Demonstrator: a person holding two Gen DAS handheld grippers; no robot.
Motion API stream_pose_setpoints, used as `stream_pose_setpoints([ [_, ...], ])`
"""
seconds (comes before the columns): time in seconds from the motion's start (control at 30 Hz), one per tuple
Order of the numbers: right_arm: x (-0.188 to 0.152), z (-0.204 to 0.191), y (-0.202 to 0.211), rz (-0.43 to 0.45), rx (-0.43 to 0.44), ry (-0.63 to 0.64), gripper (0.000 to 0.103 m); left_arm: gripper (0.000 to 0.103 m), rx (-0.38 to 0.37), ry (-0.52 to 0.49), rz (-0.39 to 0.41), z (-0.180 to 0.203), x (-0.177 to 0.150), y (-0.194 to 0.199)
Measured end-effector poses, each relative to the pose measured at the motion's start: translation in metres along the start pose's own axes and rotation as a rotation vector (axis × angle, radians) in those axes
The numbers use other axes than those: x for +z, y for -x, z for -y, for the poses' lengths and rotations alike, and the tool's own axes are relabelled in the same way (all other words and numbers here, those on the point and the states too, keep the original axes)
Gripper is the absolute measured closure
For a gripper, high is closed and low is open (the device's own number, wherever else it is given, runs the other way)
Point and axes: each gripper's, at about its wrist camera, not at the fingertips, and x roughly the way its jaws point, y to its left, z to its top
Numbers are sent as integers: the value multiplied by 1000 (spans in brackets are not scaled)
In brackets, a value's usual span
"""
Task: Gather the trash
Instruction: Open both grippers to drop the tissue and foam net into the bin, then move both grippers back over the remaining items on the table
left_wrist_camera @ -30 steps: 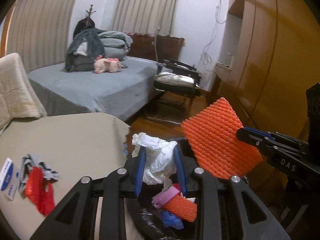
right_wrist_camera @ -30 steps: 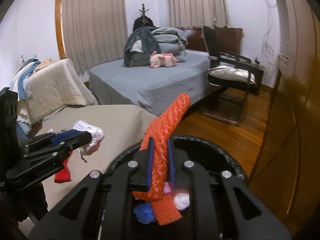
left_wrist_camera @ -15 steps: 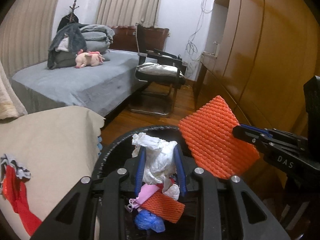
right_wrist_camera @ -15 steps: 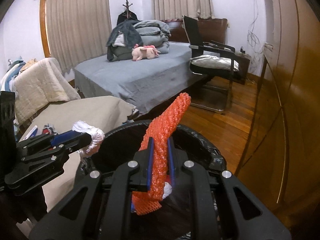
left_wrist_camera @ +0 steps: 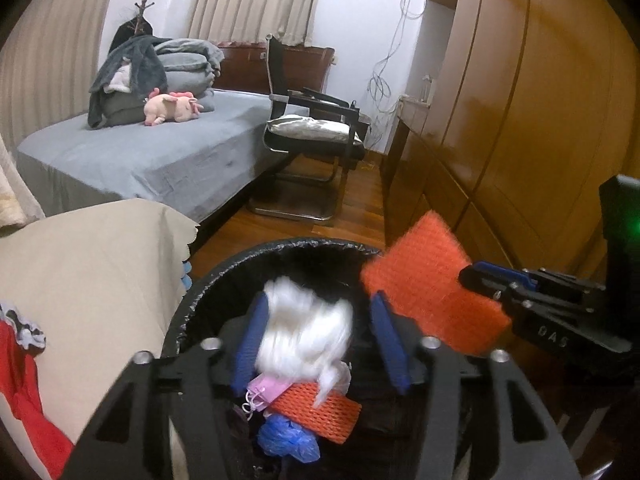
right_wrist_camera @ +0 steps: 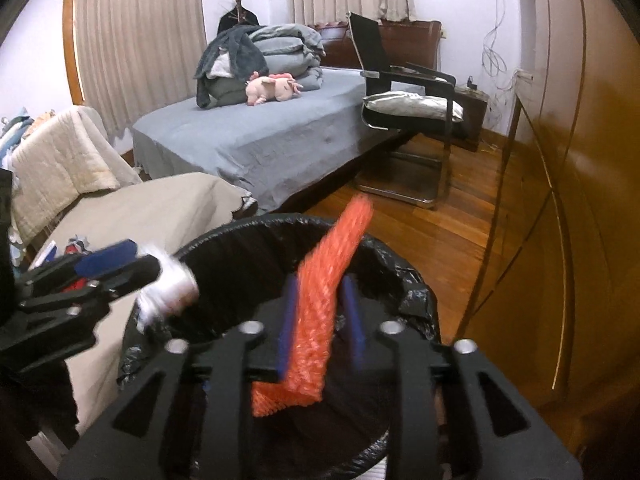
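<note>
Left wrist view: left gripper [left_wrist_camera: 316,340] had just been opening, white wad [left_wrist_camera: 306,336] falling loose between its pads (likewise right gripper [right_wrist_camera: 320,320], orange netting [right_wrist_camera: 316,312]) above bin [left_wrist_camera: 240,264].

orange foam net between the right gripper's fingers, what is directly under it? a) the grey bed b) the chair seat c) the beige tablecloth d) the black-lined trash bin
d: the orange foam net hangs between the right gripper fingers, right over the open mouth of the black-lined trash bin, with the bed and chair far behind.
</note>
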Motion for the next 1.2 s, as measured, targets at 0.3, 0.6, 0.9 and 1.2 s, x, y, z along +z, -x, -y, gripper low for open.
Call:
stream_pose_setpoints([
  [0.3, 3, -8, 7, 29, -15, -9, 9, 19, 66, 19, 38, -21, 1, 33],
  [0.6, 26, -46, 16, 87, 81, -14, 7, 6, 199, 71, 124, -63, 6, 96],
  [0.9, 44, -112, 2, 106, 160, 50, 6, 6, 328, 141, 162, -111, -6, 141],
  [1.2, 49, -181, -17, 110, 243, 122, 6, 6, 442, 196, 177, -162, -24, 172],
])
